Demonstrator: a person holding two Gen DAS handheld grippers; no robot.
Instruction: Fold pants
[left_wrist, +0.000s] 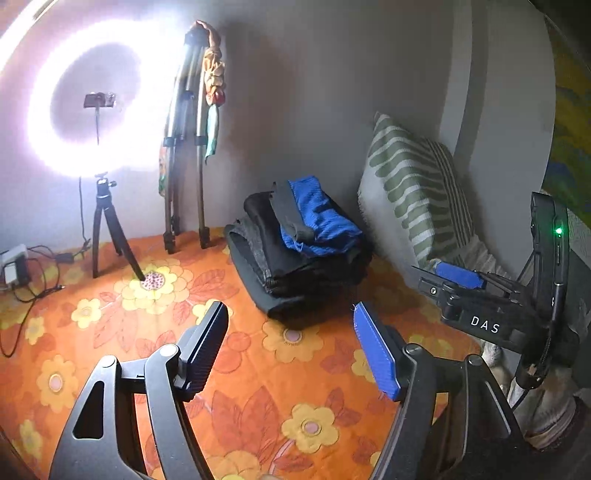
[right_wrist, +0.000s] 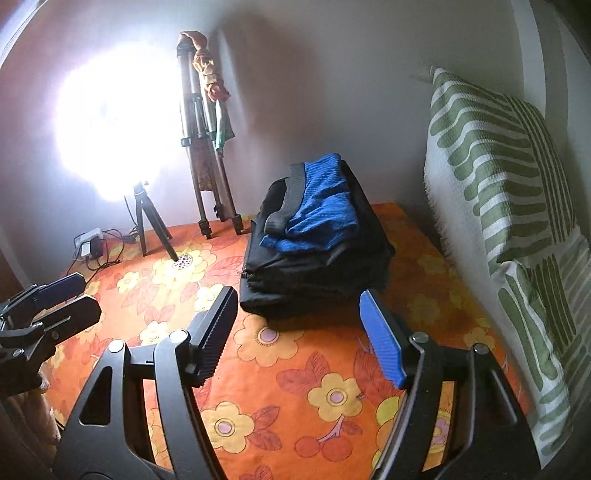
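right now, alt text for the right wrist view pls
Open right gripper hovers over an orange floral sheet, before a stack of folded dark clothes topped by a blue garment. Striped pillow at right, left gripper at left.

A stack of folded garments (left_wrist: 299, 254) is set on the bedsheet (left_wrist: 258, 369), near the wall. A folded towel (left_wrist: 321, 218) lies on top of the stack. To the right of the stack, a pillow (left_wrist: 413, 192) is leaned against the wall. To the left, a folded tripod (left_wrist: 188, 147) is propped upright against the wall, with a cloth (left_wrist: 214, 85) draped over it. Further left, a ring light (left_wrist: 85, 99) is mounted on a small tripod (left_wrist: 109, 225). A power strip (left_wrist: 14, 262) lies at the far left.
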